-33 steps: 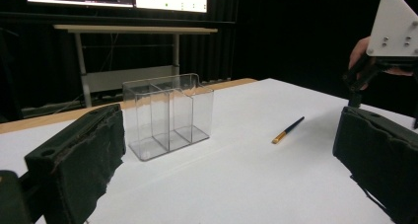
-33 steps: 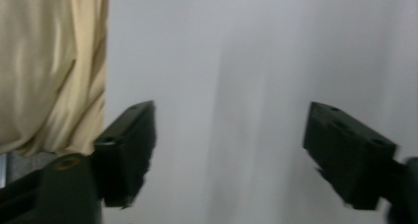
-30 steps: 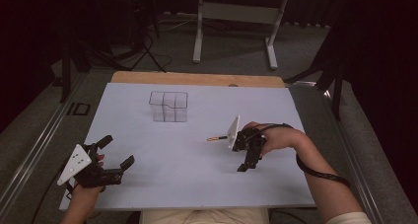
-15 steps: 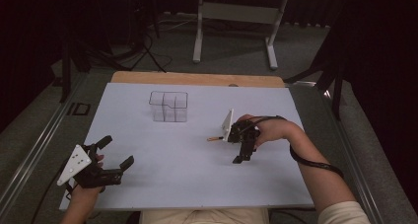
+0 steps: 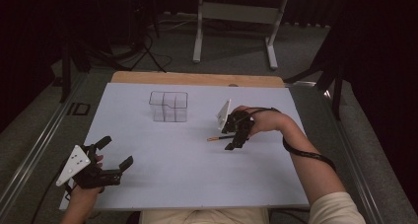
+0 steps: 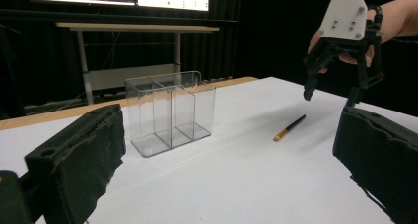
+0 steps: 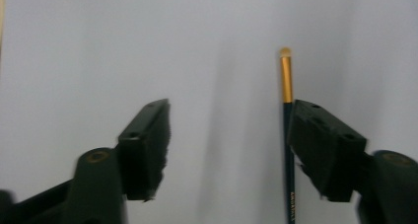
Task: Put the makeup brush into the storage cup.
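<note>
A slim brush [image 5: 218,138] with a dark handle and a gold ferrule lies flat on the white table [image 5: 187,184]. My right gripper [image 5: 235,141] hovers over its handle end, pointing down. Its jaws have just been closing and stand open, gripping nothing. In the right gripper view the brush [image 7: 286,81] runs along the inner edge of the right-hand jaw, with the right gripper [image 7: 229,145] above it. My left gripper [image 5: 117,151] rests open at the table's near left corner. A clear compartmented box [image 5: 169,105] stands toward the far side.
In the left gripper view the clear box [image 6: 170,113] sits ahead, the brush [image 6: 290,128] to its right, the right gripper [image 6: 330,95] above that. A wooden strip [image 5: 197,79] edges the table's far side. A metal stand [image 5: 236,12] is on the floor beyond.
My right gripper has moved left and a little farther up the table, over the brush, and its jaws have narrowed. The left gripper and the brush have stayed put.
</note>
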Motion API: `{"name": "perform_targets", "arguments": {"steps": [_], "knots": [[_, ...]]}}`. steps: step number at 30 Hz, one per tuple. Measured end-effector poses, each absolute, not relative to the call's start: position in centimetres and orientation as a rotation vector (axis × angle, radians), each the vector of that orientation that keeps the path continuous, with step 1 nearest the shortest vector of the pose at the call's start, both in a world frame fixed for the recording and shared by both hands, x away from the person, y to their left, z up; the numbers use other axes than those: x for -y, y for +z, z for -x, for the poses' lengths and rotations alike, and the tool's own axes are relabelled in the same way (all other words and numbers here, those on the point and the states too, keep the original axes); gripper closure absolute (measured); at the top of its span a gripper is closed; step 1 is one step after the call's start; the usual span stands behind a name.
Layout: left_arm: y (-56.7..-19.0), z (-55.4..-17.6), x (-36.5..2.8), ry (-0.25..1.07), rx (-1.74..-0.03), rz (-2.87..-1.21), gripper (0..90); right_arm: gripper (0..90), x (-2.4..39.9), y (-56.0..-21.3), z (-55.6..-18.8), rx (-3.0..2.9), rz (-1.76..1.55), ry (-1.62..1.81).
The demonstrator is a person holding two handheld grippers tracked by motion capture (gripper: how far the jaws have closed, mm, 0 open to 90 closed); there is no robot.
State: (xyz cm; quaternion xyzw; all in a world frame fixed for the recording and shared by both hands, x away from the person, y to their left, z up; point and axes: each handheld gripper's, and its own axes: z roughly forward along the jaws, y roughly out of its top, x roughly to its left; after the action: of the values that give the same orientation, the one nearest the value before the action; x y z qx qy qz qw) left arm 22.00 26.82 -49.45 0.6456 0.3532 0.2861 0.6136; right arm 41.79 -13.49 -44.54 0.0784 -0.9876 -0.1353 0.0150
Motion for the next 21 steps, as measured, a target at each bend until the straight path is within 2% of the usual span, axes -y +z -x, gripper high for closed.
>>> {"name": "perform_targets", "arguments": {"steps": [5, 10, 17, 21], "knots": [[-49.5, -21.9, -26.9, 0.659, -0.816, -1.486, 0.4, 44.8, 13.0, -44.8, -42.6, 3.117, -0.264, -0.448], [-49.5, -21.9, -27.0, 0.659, -0.818, -1.483, 0.4, 46.4, 12.6, -45.8, -43.3, 3.129, -0.300, -0.422], [-49.5, -21.9, -27.0, 0.660, -0.819, -1.483, 0.4, 60.0, 11.7, -47.0, -43.9, 3.141, -0.332, -0.357], [-49.5, -21.8, -26.9, 0.658, -0.813, -1.485, 0.4, 63.5, 11.2, -47.7, -44.1, 3.146, -0.357, -0.326]]}}
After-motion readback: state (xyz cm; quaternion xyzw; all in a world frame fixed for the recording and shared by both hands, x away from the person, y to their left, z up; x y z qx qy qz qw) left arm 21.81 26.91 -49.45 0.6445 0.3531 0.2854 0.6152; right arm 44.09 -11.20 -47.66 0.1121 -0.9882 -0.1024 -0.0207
